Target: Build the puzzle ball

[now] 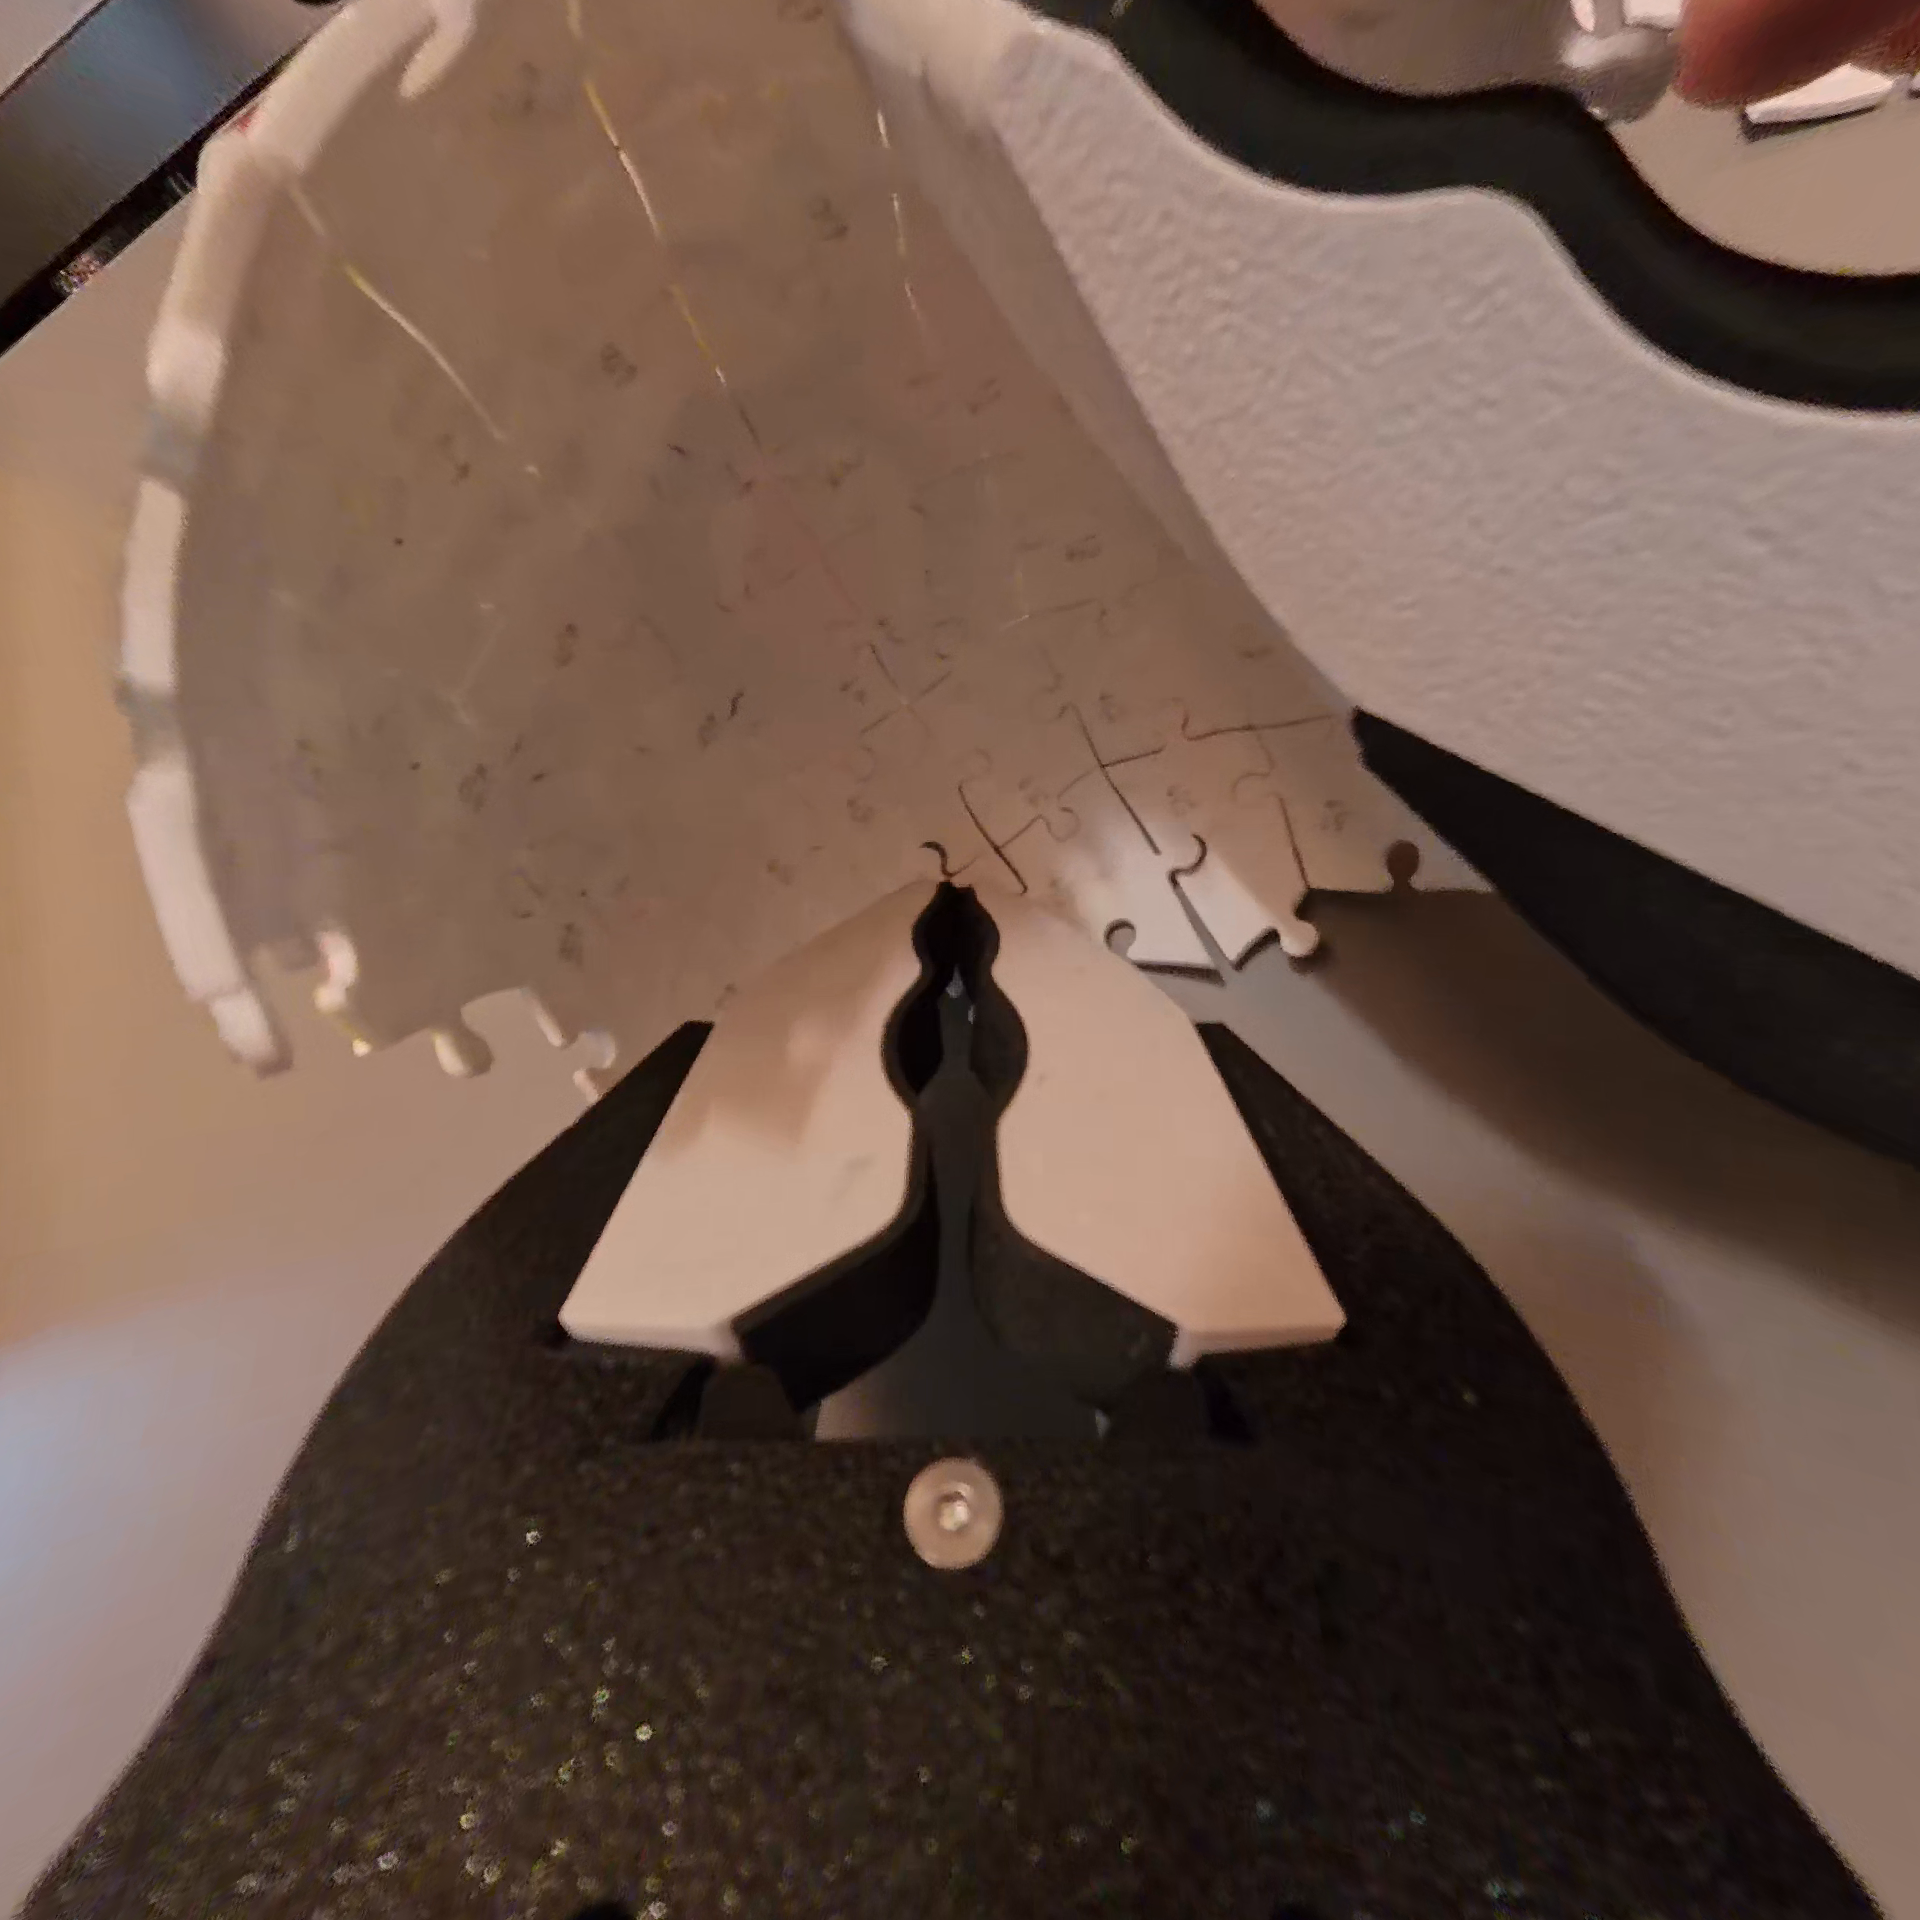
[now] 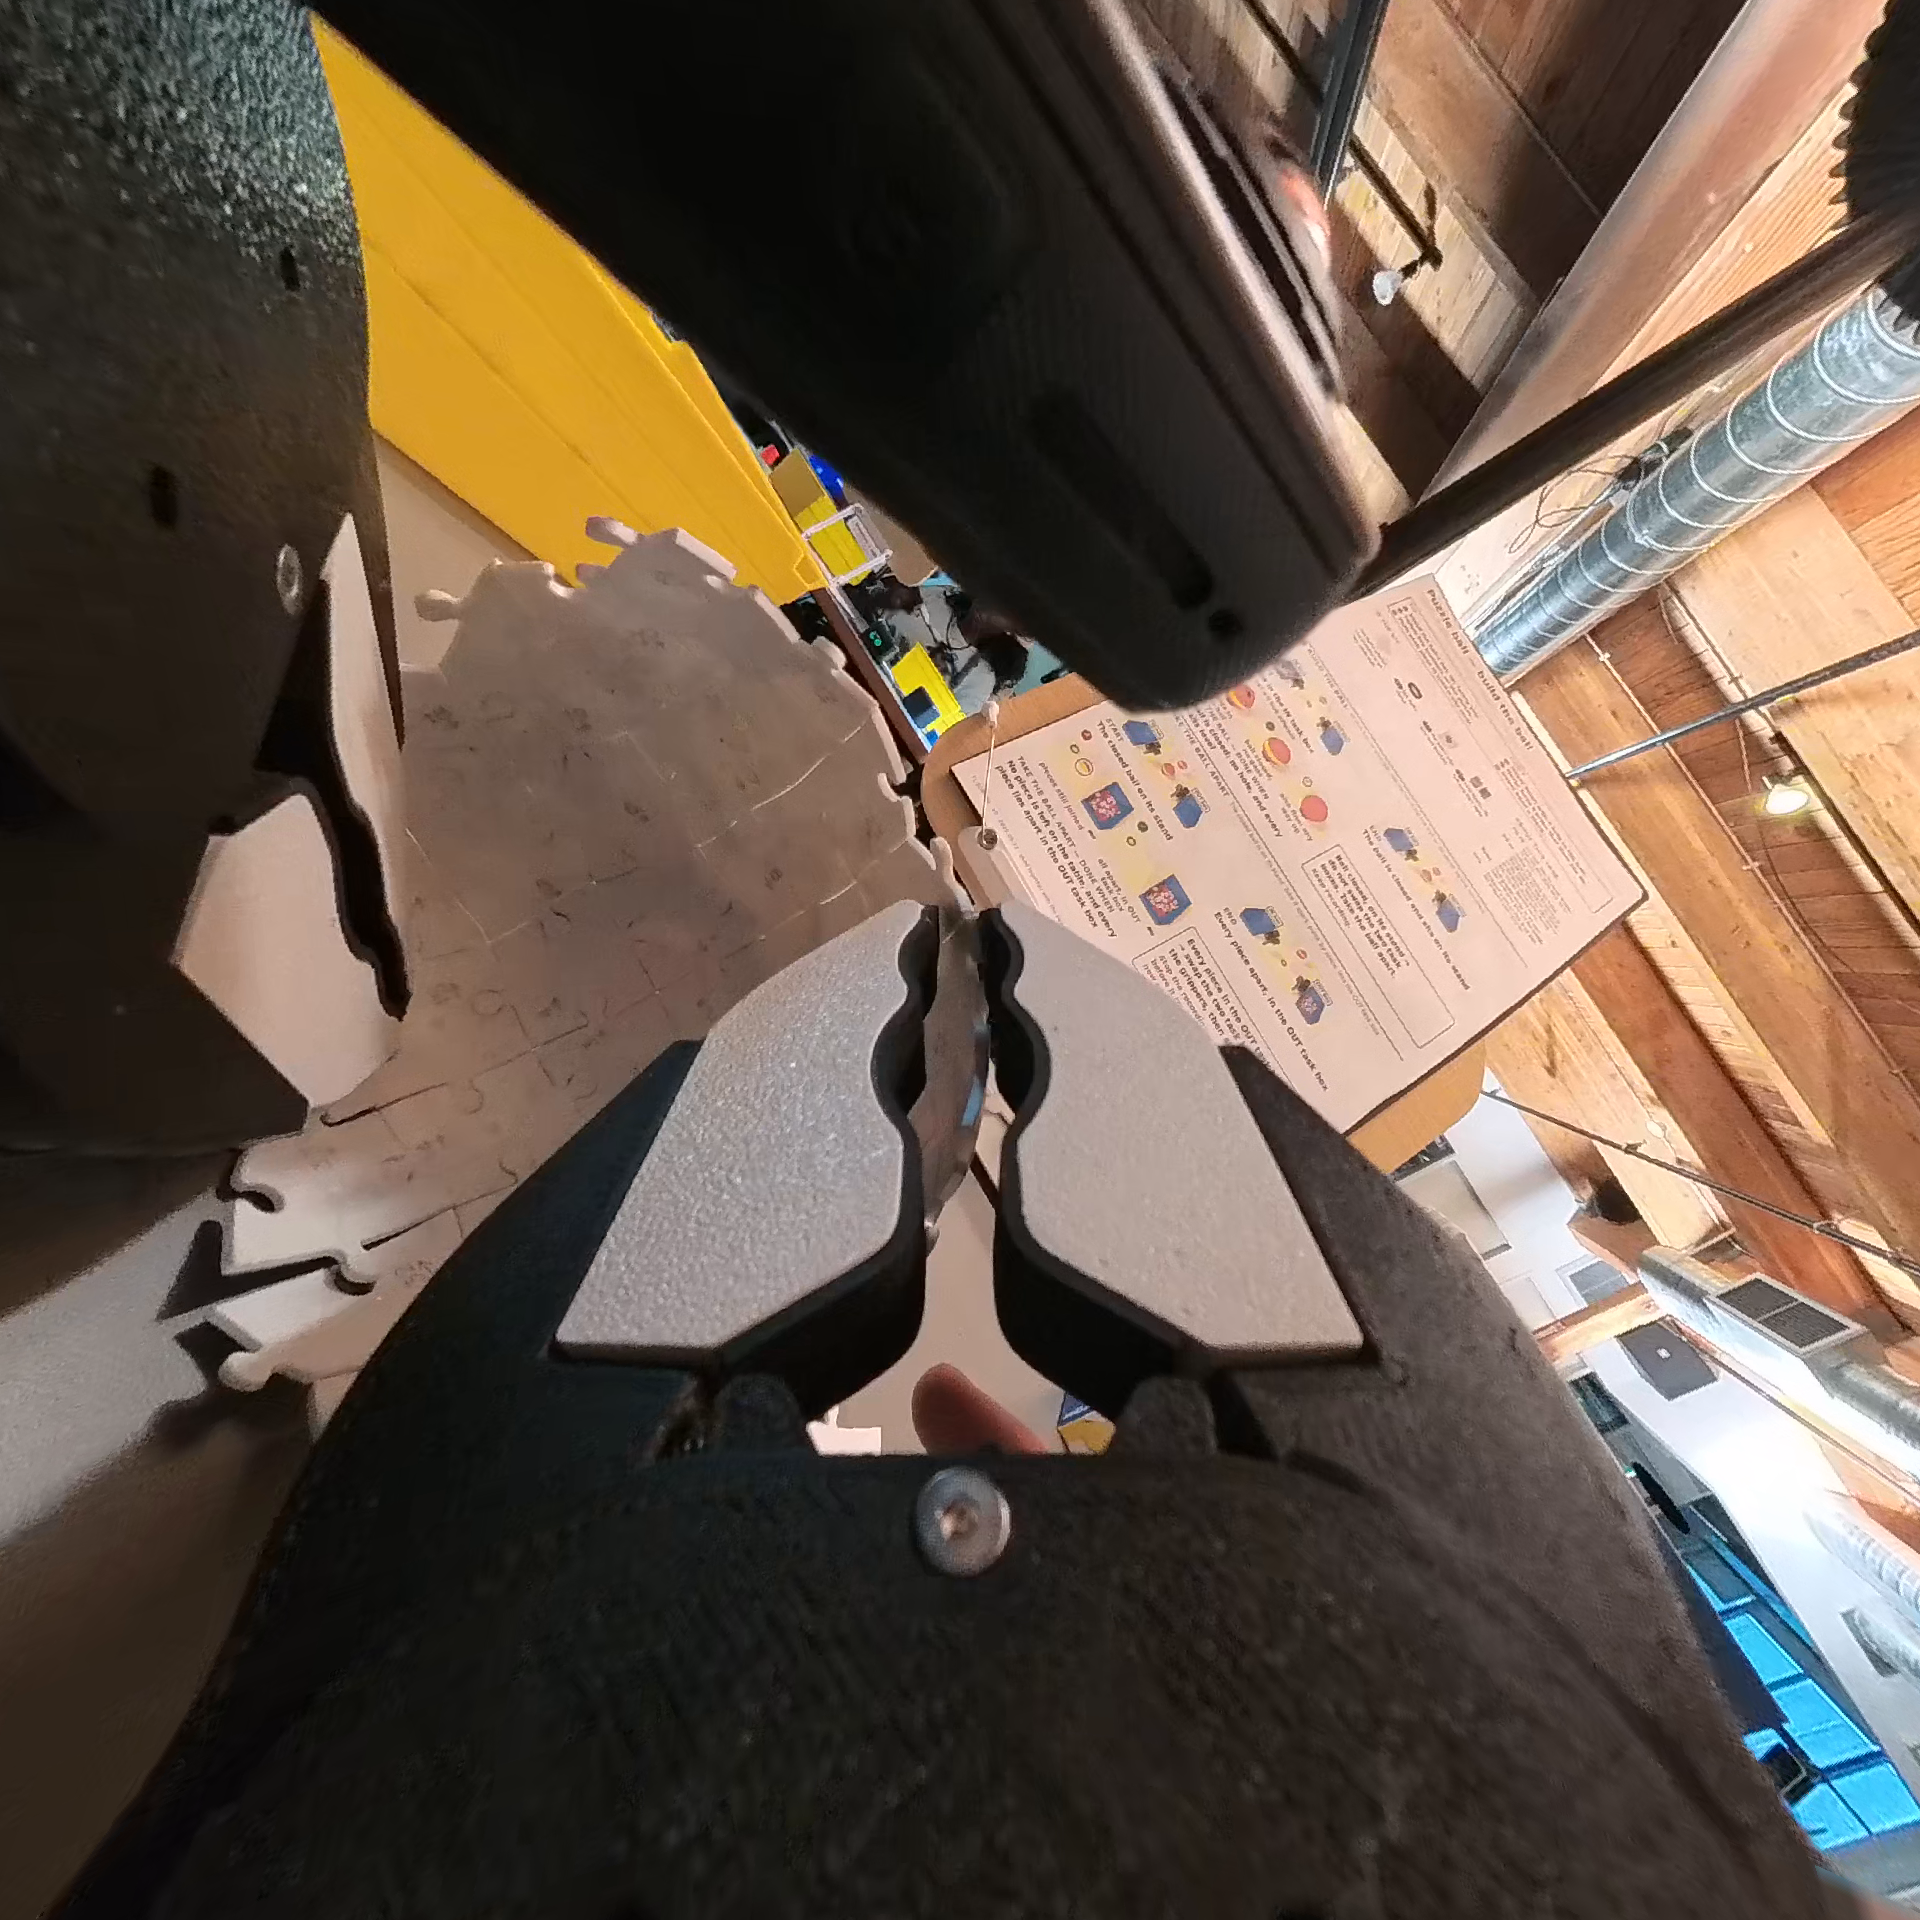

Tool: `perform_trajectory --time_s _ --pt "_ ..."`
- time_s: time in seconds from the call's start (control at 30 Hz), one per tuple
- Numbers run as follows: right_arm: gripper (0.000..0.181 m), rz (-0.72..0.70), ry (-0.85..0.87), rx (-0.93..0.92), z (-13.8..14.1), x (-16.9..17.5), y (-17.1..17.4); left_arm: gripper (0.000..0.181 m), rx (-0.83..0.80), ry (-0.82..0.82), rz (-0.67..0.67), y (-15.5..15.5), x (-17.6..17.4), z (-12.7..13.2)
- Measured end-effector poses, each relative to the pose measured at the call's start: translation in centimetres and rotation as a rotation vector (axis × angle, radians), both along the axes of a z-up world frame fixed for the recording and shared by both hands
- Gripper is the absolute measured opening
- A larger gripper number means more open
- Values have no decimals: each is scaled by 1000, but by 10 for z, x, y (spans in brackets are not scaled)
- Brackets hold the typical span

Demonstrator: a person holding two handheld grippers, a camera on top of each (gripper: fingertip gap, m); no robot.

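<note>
Left camera: your left gripper [image 1: 951, 904] pinches the bottom edge of the curved puzzle shell [image 1: 582, 540]. The other gripper's big finger [image 1: 1455, 436] crowds its right side.

Right camera: your right gripper [image 2: 961, 920] clamps a thin puzzle piece [image 2: 954, 1049], just beside the shell's bumpy edge [image 2: 894, 769].

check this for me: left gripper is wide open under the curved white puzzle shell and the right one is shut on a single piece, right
Not quite. The left gripper is shut, pinching the lower edge of the curved white puzzle shell, as the left wrist view shows. The right gripper is indeed shut on a single piece.
</note>
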State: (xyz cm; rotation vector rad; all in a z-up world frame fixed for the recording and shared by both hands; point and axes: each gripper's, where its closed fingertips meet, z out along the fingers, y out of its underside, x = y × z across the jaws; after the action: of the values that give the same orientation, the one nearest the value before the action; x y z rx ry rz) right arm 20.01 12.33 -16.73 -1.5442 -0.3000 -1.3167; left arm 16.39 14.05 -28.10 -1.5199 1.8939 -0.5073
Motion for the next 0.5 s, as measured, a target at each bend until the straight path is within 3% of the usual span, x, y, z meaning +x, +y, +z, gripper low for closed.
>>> perform_trajectory --time_s 0.5 --pt "8 -6 25 14 -1 3 -2 0 14 -42 60 5 4 2"
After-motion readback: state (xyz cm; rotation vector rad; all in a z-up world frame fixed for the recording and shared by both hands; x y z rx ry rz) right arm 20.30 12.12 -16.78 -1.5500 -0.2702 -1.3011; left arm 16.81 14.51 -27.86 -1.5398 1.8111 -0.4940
